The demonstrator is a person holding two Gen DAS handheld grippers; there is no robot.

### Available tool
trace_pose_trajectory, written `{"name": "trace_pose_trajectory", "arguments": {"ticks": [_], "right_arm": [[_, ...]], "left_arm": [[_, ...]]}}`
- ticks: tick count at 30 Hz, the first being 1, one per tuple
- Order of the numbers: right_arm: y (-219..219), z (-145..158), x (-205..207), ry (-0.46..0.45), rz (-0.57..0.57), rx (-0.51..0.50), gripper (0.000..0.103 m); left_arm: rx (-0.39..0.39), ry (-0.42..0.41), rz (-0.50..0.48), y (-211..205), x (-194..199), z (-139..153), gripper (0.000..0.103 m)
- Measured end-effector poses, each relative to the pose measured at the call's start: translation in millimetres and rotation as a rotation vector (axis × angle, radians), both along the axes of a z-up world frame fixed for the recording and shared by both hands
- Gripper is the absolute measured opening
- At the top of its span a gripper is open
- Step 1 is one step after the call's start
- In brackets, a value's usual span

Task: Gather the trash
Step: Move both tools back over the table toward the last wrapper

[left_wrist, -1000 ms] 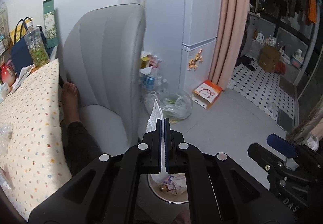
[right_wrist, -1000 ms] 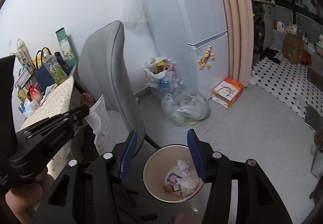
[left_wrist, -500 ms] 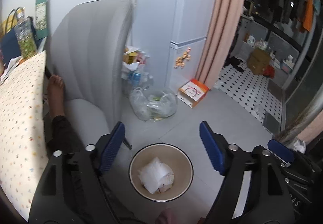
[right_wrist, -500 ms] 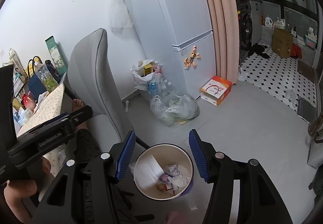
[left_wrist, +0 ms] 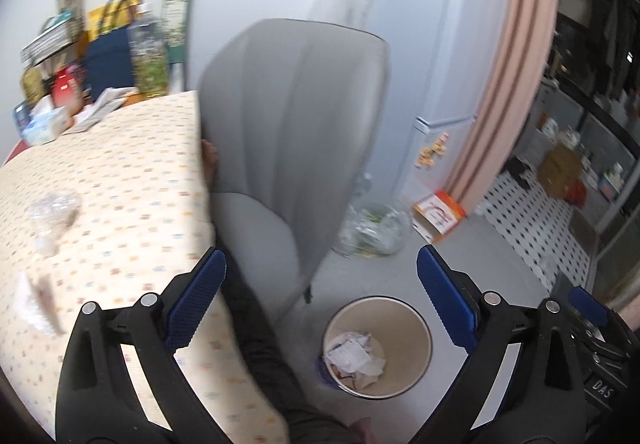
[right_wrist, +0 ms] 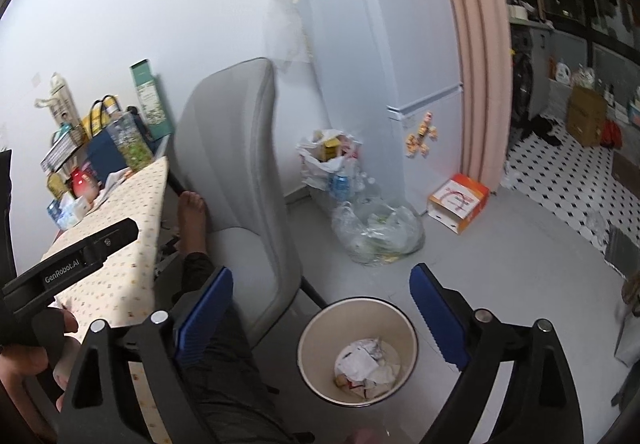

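Both grippers, left gripper (left_wrist: pixel 318 296) and right gripper (right_wrist: pixel 320 308), have fingers apart, empty; the crumpled plastic (left_wrist: pixel 52 210) at the frame's left could slip from a hasty grab.

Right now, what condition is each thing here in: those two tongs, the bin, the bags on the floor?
Left tongs: open, holding nothing.
Right tongs: open, holding nothing.
Waste bin: upright, lidless, crumpled paper at the bottom.
Clear plastic bag: on the floor, stuffed.
White bag: open-topped, full.
Orange box: lying on the floor.
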State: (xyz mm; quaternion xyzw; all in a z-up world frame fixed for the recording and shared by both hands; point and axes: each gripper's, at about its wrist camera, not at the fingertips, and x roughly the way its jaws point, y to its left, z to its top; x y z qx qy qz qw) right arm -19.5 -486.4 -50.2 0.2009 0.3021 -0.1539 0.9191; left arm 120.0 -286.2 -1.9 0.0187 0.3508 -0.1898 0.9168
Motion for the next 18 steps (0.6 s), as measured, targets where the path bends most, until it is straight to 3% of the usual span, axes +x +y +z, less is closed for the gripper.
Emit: {"name": "trace_pose_trajectory", "arguments": {"ticks": [9,18], "right_arm": [[59,19,28,-0.023,0.118,-0.003,0.092],[122,28,49,-0.030,0.224,-0.022,0.095]], "left_arm": [[-0.016,-0.025,0.163,87,6,13,0.096],[-0.029,-0.018,0.311,174,4,9,0.096]]}}
